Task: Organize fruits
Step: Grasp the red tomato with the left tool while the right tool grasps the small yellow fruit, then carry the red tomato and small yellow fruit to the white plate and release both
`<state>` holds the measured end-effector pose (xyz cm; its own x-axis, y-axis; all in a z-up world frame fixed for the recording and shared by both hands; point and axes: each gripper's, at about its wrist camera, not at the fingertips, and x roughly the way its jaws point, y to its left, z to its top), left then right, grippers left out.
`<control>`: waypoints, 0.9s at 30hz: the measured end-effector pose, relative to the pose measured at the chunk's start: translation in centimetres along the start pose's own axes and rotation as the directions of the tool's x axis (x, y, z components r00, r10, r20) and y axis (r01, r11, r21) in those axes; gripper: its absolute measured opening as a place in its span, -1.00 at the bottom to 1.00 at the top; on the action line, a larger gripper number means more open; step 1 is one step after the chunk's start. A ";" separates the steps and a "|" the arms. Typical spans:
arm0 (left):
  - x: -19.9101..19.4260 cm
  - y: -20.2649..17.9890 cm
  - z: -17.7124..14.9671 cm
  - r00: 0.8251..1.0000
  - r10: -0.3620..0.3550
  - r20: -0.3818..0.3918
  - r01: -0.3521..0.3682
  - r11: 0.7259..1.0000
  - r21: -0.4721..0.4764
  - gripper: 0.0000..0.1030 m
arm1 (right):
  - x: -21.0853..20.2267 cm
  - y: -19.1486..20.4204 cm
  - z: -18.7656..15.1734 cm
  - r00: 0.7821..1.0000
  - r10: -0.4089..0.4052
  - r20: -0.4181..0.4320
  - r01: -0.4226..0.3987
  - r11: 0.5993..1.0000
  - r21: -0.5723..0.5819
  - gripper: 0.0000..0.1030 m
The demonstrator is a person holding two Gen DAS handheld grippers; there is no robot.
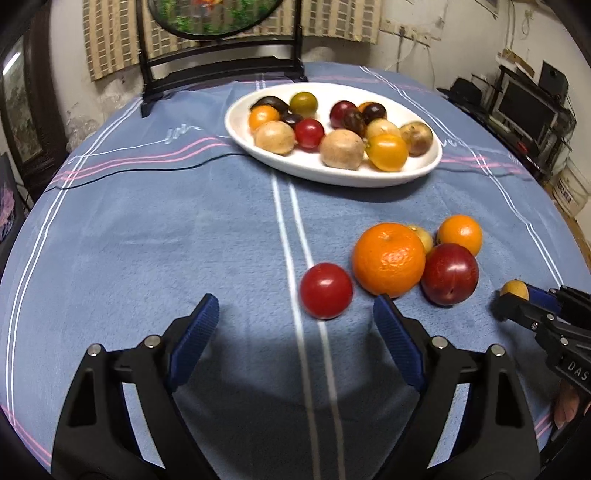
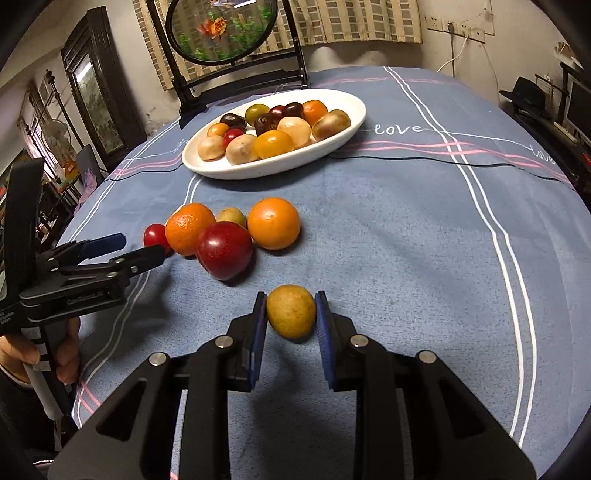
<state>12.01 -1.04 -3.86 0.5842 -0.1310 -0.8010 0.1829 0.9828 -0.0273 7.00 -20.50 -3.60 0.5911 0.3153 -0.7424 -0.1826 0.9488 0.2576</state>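
My left gripper (image 1: 295,301) is open low over the blue tablecloth. A small red fruit (image 1: 325,290) lies just ahead of its fingertips, nearer the right finger and untouched. Beside it sit a large tangerine (image 1: 388,258), a red plum (image 1: 448,273), a smaller orange (image 1: 460,234) and a small pale fruit (image 1: 421,236). My right gripper (image 2: 291,297) is shut on a yellow-brown fruit (image 2: 291,312) just above the cloth, in front of that cluster. A white oval plate (image 1: 332,173) with several mixed fruits stands further back.
A round picture screen on a black stand (image 2: 221,33) rises behind the plate (image 2: 266,170). The round table's edge curves off on both sides. Dark shelves with electronics (image 1: 524,107) stand at the right. A person's hand (image 2: 66,354) grips the left tool's handle.
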 end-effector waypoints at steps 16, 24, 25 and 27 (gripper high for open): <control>-1.2 -0.5 -0.3 0.998 -0.042 0.037 0.040 0.998 0.053 -0.44 | -0.3 0.0 0.0 1.000 0.004 0.005 -0.004 1.000 0.011 -0.49; -4.3 -0.4 1.2 0.992 -0.065 0.109 0.058 0.996 0.066 -0.43 | -1.8 0.6 2.2 0.998 -0.017 0.058 0.018 0.999 -0.028 -0.49; -4.6 -0.3 1.6 0.990 -0.068 0.120 0.060 0.996 0.063 -0.43 | -2.0 0.8 2.8 0.997 -0.017 0.069 0.020 0.999 -0.035 -0.49; -5.1 -0.1 2.4 0.988 -0.062 0.144 0.053 0.997 0.063 -0.43 | -2.4 1.0 4.0 0.996 -0.020 0.089 0.025 0.998 -0.049 -0.49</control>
<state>10.92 -0.81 1.71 0.6796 -0.2086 -0.7033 0.2630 0.9643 -0.0319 8.53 -20.33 0.88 0.6624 0.2935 -0.6893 -0.2065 0.9560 0.2086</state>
